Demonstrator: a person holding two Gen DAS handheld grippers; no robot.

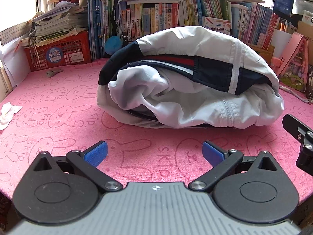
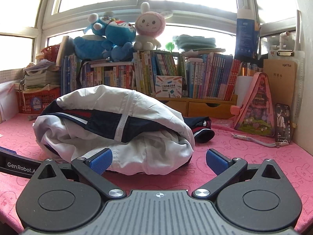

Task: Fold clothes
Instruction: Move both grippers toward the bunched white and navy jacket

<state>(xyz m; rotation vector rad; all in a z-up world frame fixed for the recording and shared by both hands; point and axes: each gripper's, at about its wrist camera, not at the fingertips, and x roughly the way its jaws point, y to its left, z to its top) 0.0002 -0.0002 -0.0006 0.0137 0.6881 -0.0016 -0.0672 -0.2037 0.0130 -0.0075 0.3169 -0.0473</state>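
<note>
1. Your left gripper (image 1: 154, 152) has its jaws spread wide and empty; your right gripper (image 2: 159, 159) is the same.
2. A folded white and navy jacket (image 1: 185, 78) lies bundled on the pink rabbit-print mat (image 1: 58, 105), just ahead of both grippers.
3. A second dark garment (image 2: 201, 129) lies behind the jacket.
4. Rows of books (image 2: 211, 76) line the back, with a blue plush toy (image 2: 109, 37) on top.
</note>
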